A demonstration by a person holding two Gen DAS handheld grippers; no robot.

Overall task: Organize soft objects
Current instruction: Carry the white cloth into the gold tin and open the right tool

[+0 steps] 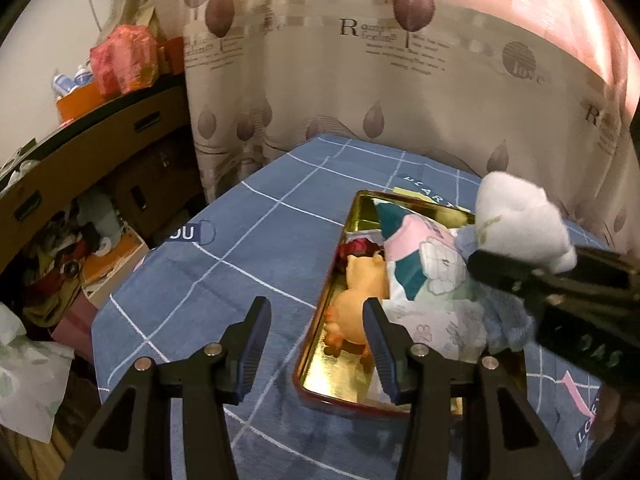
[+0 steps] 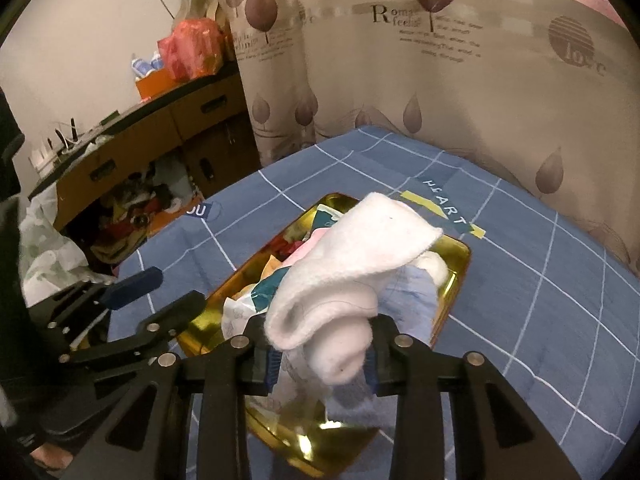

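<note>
A gold tin [image 1: 320,380] with a red rim lies on the blue checked bedcover. In it are an orange plush toy [image 1: 360,292] and a pink, teal and white patterned cloth [image 1: 416,264]. My left gripper [image 1: 318,344] is open with nothing in it, its right finger over the tin's left rim beside the plush. Over the tin [image 2: 460,256], my right gripper [image 2: 320,360] is shut on a rolled white sock [image 2: 340,272] bundled with a light blue cloth [image 2: 412,292]. In the left wrist view that white sock [image 1: 516,216] hangs above the tin's right side. The left gripper [image 2: 160,294] shows at the left of the right wrist view.
A leaf-print curtain [image 1: 360,80] hangs behind the bed. Off the bed's left edge stand cardboard boxes [image 1: 100,152] with a red bag [image 1: 124,60] on top and a heap of clutter [image 1: 60,256] on the floor. The bedcover [image 2: 540,280] lies bare to the right of the tin.
</note>
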